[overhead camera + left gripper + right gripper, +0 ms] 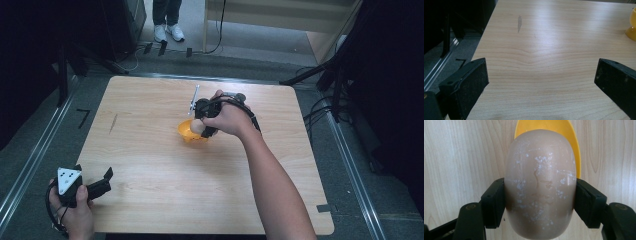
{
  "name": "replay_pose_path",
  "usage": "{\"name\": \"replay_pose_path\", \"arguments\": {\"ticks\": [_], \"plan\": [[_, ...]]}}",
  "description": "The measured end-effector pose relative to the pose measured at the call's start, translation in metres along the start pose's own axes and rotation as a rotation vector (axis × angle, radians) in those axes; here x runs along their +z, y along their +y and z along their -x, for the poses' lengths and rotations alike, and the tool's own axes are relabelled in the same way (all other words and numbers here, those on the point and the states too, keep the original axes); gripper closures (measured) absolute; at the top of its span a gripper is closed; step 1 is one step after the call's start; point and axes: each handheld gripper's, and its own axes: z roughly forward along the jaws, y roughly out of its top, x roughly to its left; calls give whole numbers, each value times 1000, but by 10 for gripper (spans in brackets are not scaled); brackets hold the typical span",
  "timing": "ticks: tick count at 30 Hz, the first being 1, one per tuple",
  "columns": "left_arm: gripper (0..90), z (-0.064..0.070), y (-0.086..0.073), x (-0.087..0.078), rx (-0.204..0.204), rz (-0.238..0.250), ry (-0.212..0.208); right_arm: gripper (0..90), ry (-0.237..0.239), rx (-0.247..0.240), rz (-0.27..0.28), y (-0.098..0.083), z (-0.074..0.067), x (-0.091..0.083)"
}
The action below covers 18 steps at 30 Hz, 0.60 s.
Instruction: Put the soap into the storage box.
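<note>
A: Right gripper [539, 202]?
B: Clamped on a beige egg [540, 187], black fingers [494, 202] pressing both sides, just above a yellow cup [190, 131] near the middle of the table [150, 165].
A: Left gripper [541, 80]?
B: Wide open, nothing between the fingers, held at the near left corner, well apart from the egg.

— What sits on the wooden bench [165, 165]?
— One egg [540, 195] and one yellow cup [187, 131] near its middle.
— And tools?
— Two: one tool [102, 181] at the near left corner, one tool [201, 125] at the cup.
</note>
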Motion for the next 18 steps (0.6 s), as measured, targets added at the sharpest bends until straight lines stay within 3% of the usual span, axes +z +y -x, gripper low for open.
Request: {"name": "replay_pose_path", "arguments": {"ticks": [18], "plan": [[0, 0, 0, 0, 2, 2, -3, 335, 16, -23, 10, 15, 12, 15]]}}
